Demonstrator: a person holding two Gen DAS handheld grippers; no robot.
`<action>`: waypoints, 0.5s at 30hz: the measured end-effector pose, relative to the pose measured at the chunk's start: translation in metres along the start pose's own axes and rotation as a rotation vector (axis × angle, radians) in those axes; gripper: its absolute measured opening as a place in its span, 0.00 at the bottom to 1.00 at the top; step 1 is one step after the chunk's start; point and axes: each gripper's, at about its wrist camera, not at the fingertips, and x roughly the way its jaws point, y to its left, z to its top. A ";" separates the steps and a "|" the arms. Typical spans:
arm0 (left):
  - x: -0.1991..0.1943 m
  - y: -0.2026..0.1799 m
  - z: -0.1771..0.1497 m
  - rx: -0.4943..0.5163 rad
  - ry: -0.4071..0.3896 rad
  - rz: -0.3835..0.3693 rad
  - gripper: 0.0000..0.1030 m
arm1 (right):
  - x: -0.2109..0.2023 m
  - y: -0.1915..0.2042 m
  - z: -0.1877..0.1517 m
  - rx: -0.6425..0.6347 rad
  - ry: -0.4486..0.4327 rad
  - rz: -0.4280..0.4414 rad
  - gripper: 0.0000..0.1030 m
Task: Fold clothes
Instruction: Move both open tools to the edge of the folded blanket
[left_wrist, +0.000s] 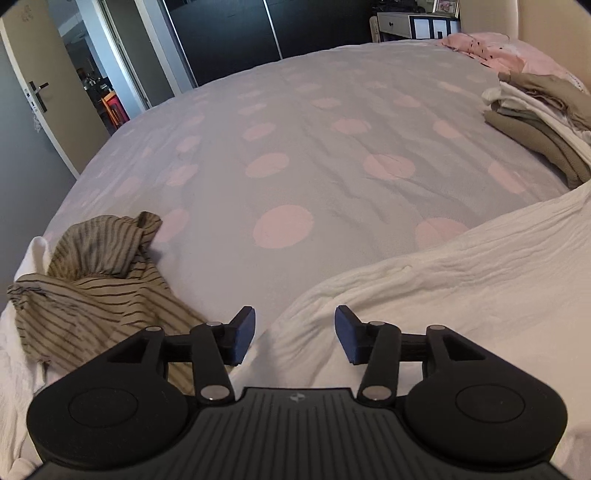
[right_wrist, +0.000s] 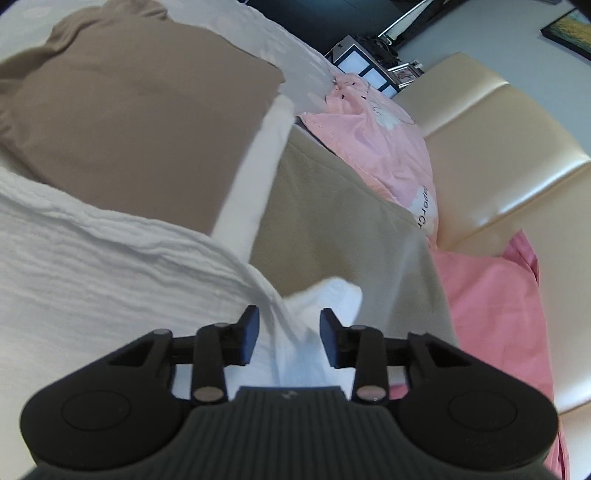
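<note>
A white crinkled garment (left_wrist: 461, 280) lies spread on the bed at the right of the left wrist view. My left gripper (left_wrist: 295, 336) is open just above its left edge, and its pads touch nothing. In the right wrist view the same white garment (right_wrist: 110, 266) fills the left side. One of its corners runs loosely between the parted fingers of my right gripper (right_wrist: 289, 338), which is open. A striped tan garment (left_wrist: 92, 280) lies crumpled at the left.
The grey bed cover (left_wrist: 295, 147) has pink dots. Folded clothes (left_wrist: 535, 122) are stacked at the far right: a brown piece (right_wrist: 140, 122) and a beige piece (right_wrist: 340, 221). Beyond them are pink pillows (right_wrist: 388, 147) and a cream headboard (right_wrist: 498, 147). A door (left_wrist: 33, 110) stands far left.
</note>
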 end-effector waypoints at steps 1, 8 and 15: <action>-0.008 0.002 -0.002 -0.001 -0.003 0.009 0.48 | -0.004 -0.003 -0.004 0.008 0.000 0.003 0.40; -0.064 0.020 -0.034 -0.085 0.013 0.023 0.53 | -0.040 -0.017 -0.050 0.059 0.020 0.044 0.45; -0.090 0.029 -0.089 -0.322 0.069 -0.049 0.54 | -0.066 -0.049 -0.112 0.314 0.072 0.157 0.45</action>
